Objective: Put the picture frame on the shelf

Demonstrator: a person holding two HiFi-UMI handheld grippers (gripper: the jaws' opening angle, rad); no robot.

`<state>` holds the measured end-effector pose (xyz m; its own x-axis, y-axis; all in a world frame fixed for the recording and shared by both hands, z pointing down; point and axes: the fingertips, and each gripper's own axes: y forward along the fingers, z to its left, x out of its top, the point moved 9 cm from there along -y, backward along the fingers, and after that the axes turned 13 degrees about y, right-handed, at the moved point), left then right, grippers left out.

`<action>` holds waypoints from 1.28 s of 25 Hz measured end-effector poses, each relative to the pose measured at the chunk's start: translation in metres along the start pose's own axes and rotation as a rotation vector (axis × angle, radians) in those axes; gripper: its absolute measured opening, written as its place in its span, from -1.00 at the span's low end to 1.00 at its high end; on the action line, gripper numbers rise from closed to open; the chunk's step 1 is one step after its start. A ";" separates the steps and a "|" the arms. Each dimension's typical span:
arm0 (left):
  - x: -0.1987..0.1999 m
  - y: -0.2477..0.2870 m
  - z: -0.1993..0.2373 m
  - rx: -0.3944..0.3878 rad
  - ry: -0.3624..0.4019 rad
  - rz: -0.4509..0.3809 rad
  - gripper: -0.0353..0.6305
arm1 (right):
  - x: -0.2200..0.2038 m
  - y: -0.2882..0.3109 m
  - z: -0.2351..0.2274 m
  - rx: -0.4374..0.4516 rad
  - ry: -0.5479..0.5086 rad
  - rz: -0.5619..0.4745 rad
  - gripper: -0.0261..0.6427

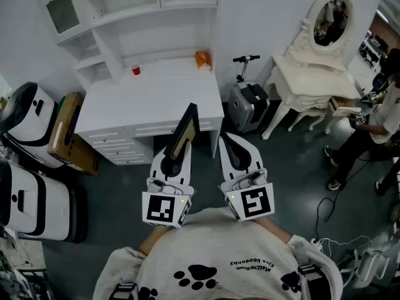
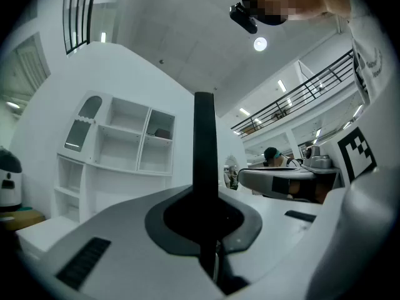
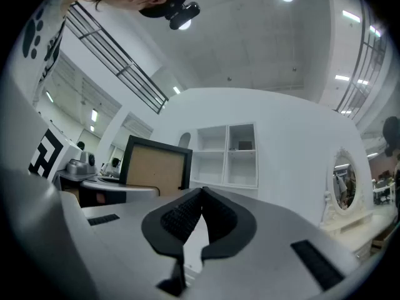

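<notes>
Clearly the frame is off any surface: the left gripper has it, jaws closed tight on its thin black rim, and it rises from them over the front edge of the desk, leaning toward the shelf at the desk's back edge. In the left gripper view the frame shows edge-on, a narrow dark bar running up from between the pads. The right gripper hangs just beside it, jaws pressed together on nothing; its own view shows the ribbed pads meeting and the frame's brown backing board off to its left. The frame looks stiff and light, a flat panel that will not flex, so one gripper should carry it. The hold is at one end of a tall panel, though, so it may pivot in the pads if swung fast. The rim looks smooth and could slip. The front face is not visible; if it is glazed, it would be fragile and should be set down gently. Holding the rim, not the faces, seems the right place.
</notes>
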<state>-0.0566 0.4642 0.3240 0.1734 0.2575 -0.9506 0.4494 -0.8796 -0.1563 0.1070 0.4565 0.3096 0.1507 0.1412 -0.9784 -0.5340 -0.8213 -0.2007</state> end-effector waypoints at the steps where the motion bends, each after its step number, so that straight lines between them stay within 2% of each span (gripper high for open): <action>1: 0.001 0.003 -0.002 0.003 0.002 -0.001 -0.82 | 0.001 -0.001 -0.004 0.001 -0.001 -0.001 -0.83; 10: -0.003 0.019 -0.027 0.014 -0.009 0.020 -0.82 | -0.003 -0.012 -0.034 0.001 0.027 -0.013 -0.83; 14: -0.007 0.028 -0.030 0.025 -0.014 0.031 -0.82 | -0.007 -0.010 -0.046 0.016 0.076 -0.023 -0.82; 19: -0.014 0.044 -0.032 0.022 -0.021 0.037 -0.82 | -0.014 -0.001 -0.061 0.017 0.087 -0.017 -0.82; 32: -0.046 0.105 0.012 0.000 -0.042 0.023 -0.82 | -0.035 0.071 -0.090 0.000 0.088 0.000 -0.82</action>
<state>-0.0283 0.3554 0.3479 0.1465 0.2199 -0.9645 0.4456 -0.8851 -0.1341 0.1388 0.3438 0.3343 0.2229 0.0925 -0.9704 -0.5337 -0.8215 -0.2009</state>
